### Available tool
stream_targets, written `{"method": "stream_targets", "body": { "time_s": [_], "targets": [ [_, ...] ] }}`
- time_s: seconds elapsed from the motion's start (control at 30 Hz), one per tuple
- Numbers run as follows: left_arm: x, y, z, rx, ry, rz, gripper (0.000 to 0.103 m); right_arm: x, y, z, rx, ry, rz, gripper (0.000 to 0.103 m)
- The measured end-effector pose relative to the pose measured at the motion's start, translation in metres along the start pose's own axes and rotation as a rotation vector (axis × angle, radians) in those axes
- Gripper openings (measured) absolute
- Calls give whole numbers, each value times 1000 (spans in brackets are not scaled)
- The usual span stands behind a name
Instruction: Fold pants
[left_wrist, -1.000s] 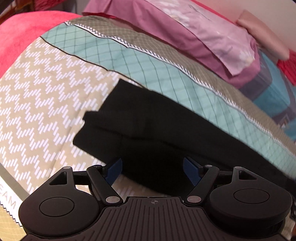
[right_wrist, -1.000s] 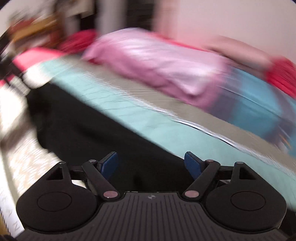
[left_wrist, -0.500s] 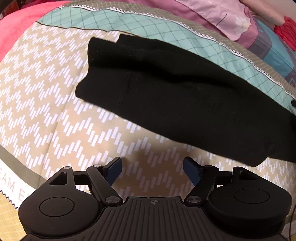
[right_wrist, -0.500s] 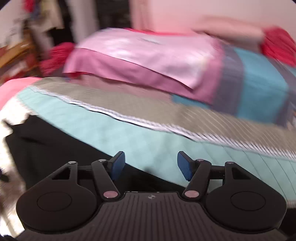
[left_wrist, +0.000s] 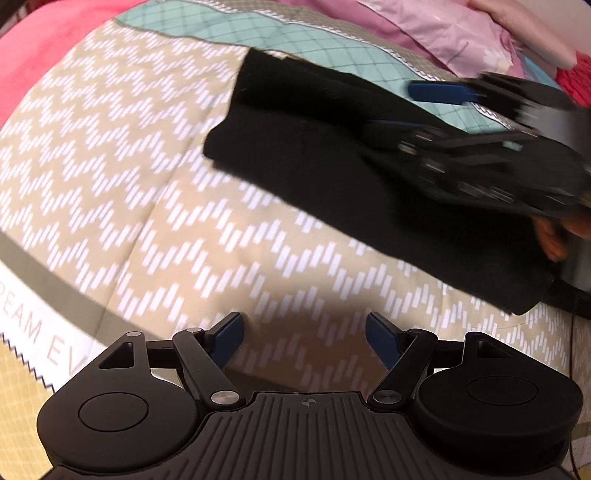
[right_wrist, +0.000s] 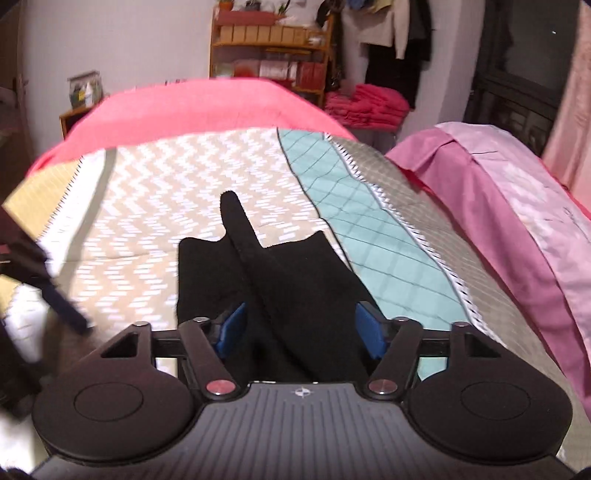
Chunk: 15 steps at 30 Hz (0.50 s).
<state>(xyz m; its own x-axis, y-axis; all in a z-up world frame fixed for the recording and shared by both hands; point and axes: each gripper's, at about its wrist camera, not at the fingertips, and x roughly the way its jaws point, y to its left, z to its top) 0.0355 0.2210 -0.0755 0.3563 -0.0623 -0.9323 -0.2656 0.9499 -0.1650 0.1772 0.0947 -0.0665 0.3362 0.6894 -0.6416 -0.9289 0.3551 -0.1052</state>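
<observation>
Pants (right_wrist: 280, 295), black and folded into a long band, lie on the bedspread (left_wrist: 140, 177), across its beige zigzag panel and up against the teal diamond-quilted stripe. Past the teal stripe comes a grey band, then a pink-and-mauve pillow (right_wrist: 517, 199). At the far end of the bedspread a coral-red blanket (right_wrist: 192, 107) covers the bed. Beyond the blanket stand a wooden shelf unit (right_wrist: 269, 40), a stack of red folded cloth (right_wrist: 365, 107) and clothes hanging on the wall (right_wrist: 391, 33). The right gripper (right_wrist: 299, 328) sits low over the pants, its blue pads spread apart with black fabric between them, nothing clamped. The left gripper (left_wrist: 303, 339) hovers over the zigzag panel just beside the pants' near edge, pads wide apart and holding nothing.
</observation>
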Motion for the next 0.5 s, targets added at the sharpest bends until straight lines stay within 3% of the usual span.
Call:
{"method": "stream_targets", "body": {
  "time_s": [0.03,0.07,0.13,0.2,0.27,0.3,0.33,0.37,0.43,0.5],
  "targets": [
    [-3,6,-1,-4,-6,-4,103,10,-1,4,15,31,3,28],
    [-4,9,-3,-6,-10,-5,103,14,-7,7,76,65,33,12],
    [-6,12,-4,-2,-19,-7,103,7,-37,14,316,29,134,12],
    [-6,15,-5,0,-26,-8,103,11,-67,8,519,25,155,13],
    [-5,17,-2,4,-29,-8,103,26,-81,-1,555,133,83,30],
    [-6,18,-1,8,-28,-7,103,26,-84,-4,557,132,67,32],
    [-6,17,1,12,-28,-8,103,19,-86,-7,577,96,68,40],
    [-6,18,5,17,-31,-11,103,12,-89,-8,617,69,46,58],
    [-8,20,12,36,-40,-9,103,-3,-98,-14,709,10,-4,75],
    [-11,17,21,63,-62,1,103,-13,-109,-17,756,-14,-38,74]
  ]
}}
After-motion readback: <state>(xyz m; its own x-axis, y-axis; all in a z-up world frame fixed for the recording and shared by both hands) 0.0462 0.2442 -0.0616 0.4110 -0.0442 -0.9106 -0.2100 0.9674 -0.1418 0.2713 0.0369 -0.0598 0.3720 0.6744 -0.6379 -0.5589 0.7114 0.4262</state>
